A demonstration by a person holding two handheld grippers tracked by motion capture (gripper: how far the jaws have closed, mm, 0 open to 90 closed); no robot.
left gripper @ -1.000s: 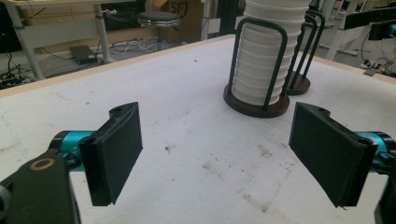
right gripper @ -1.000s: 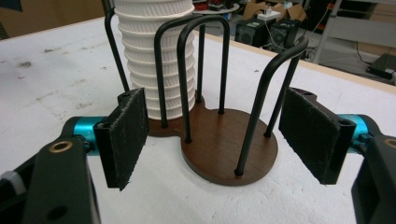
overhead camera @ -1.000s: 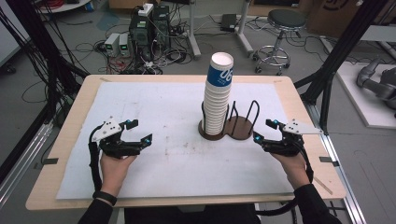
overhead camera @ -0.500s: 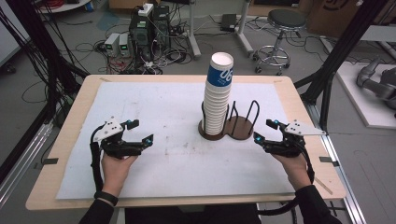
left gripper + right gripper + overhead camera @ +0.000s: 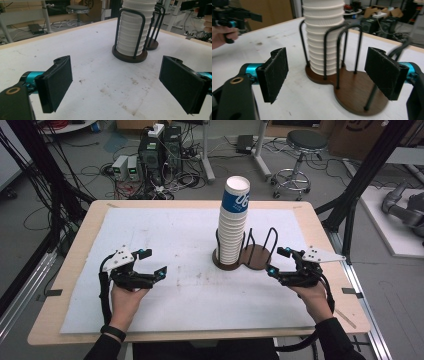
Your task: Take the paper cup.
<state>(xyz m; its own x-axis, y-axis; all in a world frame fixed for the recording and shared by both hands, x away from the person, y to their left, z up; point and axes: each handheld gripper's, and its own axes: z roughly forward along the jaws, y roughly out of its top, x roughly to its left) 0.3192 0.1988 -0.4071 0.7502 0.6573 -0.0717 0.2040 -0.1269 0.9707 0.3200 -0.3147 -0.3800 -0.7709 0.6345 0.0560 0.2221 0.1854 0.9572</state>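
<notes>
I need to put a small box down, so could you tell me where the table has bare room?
The white mat is bare left of the cup stack, and along the near edge between the left gripper and right gripper. It is crowded around the cup holder beside the right gripper.

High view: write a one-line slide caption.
Two hand-held tongs, left and right, both open, flank a stack of paper cups in a two-slot wire holder on the table.

Robotics lab: PC towers (image 5: 159, 151) w/ cable tangles (image 5: 75, 180), black rig frames (image 5: 367, 170), stool (image 5: 305, 142).
</notes>
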